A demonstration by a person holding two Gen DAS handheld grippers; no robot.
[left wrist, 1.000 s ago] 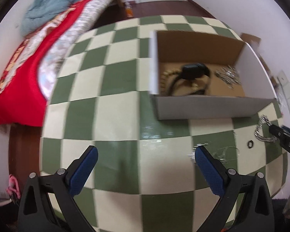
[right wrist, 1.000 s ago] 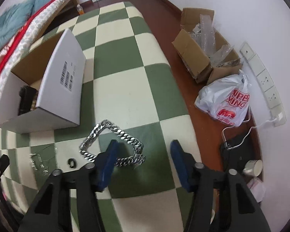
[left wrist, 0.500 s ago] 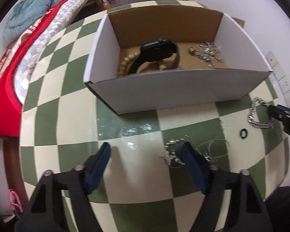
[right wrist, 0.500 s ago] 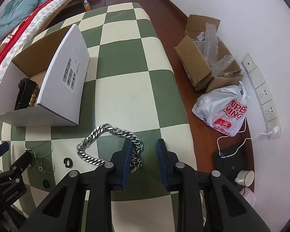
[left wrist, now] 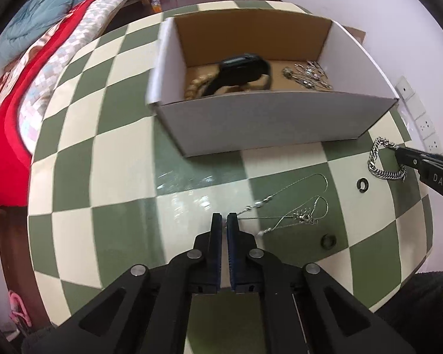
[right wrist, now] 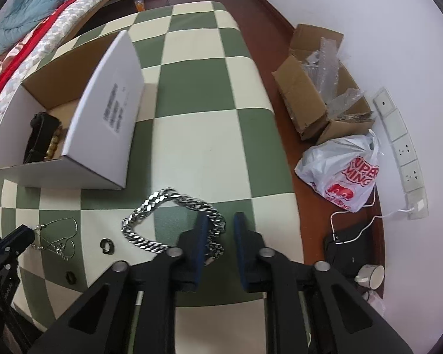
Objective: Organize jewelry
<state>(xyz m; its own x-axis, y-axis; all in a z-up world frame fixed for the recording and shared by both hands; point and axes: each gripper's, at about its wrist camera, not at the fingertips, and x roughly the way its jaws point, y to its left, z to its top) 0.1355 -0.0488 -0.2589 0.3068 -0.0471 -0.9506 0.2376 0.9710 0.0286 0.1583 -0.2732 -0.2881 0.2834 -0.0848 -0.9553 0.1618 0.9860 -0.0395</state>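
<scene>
My left gripper (left wrist: 224, 217) has its blue-padded jaws pressed together at the end of the thin silver necklace with small pearl-like beads (left wrist: 298, 206), which lies tangled on the green-and-cream checkered tablecloth (left wrist: 121, 159); whether the fine chain is truly pinched between them, I cannot tell. My right gripper (right wrist: 220, 221) has its jaws a little apart around one side of the chunky silver curb-link chain (right wrist: 162, 203), which lies on the cloth.

The white cardboard box with brown interior (left wrist: 268, 124), holding a black smartwatch (left wrist: 242, 70), sits just beyond both pieces.

Risks, as I judge them: the thin necklace could slip free or snag its own loops when lifted, and the heavy chain could slide out of a half-closed grip.

Half a second ago my left jaws stood wide open; they have since closed. My right jaws look slightly wider than before.
</scene>
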